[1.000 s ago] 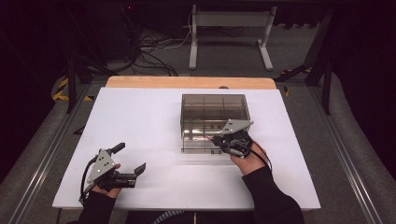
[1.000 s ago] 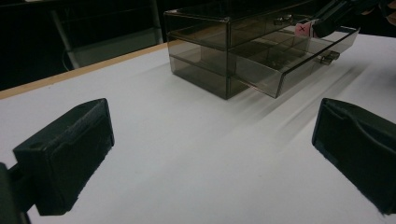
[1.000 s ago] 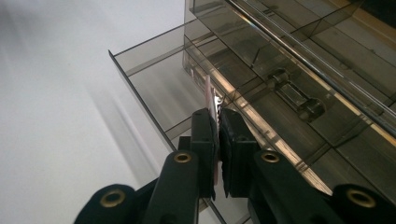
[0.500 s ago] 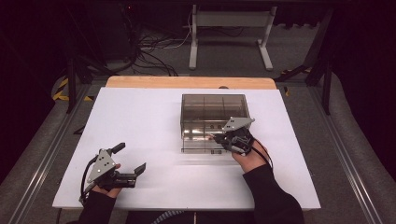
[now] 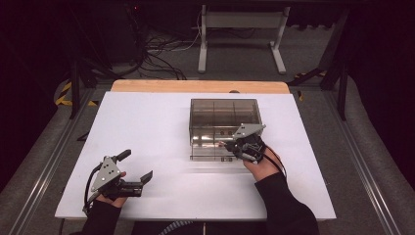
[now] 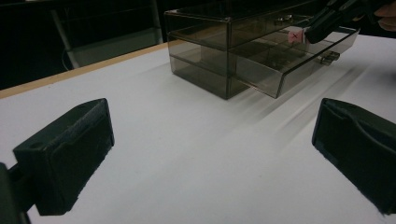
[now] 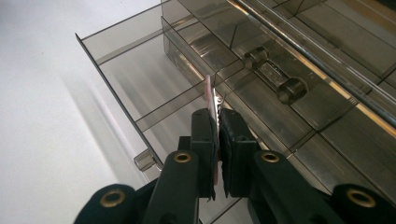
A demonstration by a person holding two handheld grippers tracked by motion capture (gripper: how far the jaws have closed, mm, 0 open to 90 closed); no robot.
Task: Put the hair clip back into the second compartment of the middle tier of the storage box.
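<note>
Pinching a thin pink card (image 7: 208,100) between the right gripper (image 7: 218,122) fingers, holding it just above the pulled-out lower drawer (image 7: 140,79) of the smoky plastic drawer box (image 5: 222,115). Resting the left gripper (image 5: 131,182) well apart from the box, near the table (image 5: 147,122) front edge, fingers spread wide, holding nothing.

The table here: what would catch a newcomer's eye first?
A smoky clear drawer box stands mid-table, its lower drawer pulled out. Over that drawer the right gripper pinches a small pink tag marked with an x. The left gripper rests open near the front edge of the white table.
</note>
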